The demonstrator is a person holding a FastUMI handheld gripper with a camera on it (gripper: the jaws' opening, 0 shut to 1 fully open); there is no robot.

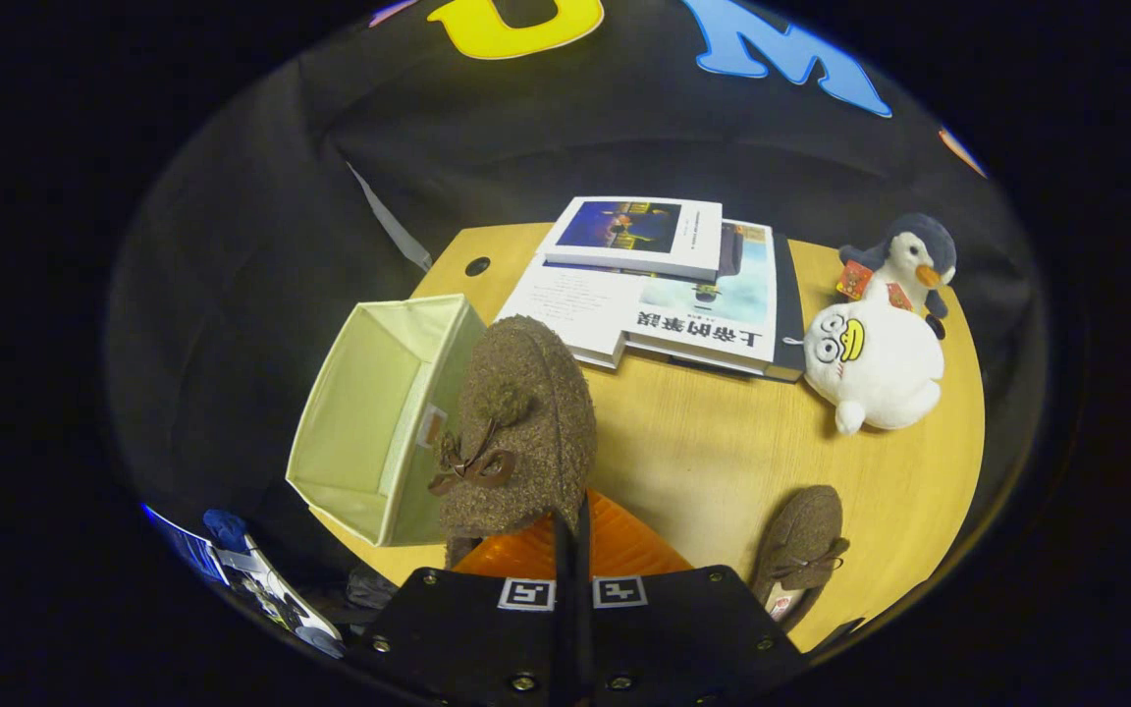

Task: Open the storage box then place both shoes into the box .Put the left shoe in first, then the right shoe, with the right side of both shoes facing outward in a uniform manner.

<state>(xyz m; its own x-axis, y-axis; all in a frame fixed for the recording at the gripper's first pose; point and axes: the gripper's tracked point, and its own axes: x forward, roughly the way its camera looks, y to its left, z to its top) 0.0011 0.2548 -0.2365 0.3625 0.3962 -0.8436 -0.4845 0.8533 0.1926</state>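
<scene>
Gripper (571, 530): orange fingers (624, 550) drawn together, pinching the rear of a brown fuzzy shoe; the exact contact is hidden behind the shoe's heel, so the hold on the rim looks likely rather than certain.

Held shoe (524, 422): brown, woolly, with a pompom and a dark leather bow on top. It sits raised just ahead of the fingers, toe pointing away, beside the open box and overlapping its near wall.

Storage box (369, 412): pale yellow-green fabric, open at the top, interior bare. It stands at the corner of the table, just beside the held shoe, on the side away from the plush toys.

Second shoe (801, 550): same brown make, lying on the table beside the gripper body, well apart from the box.

Table (713, 452): round, light wood, with a small dark hole near its far rim.

Books (664, 285): a stack of several, beyond the held shoe, one smaller volume resting on top of wider ones.

Plush toys: a white round-bodied duck (875, 363) and a grey penguin (904, 260) just behind it, touching, next to the books.
</scene>
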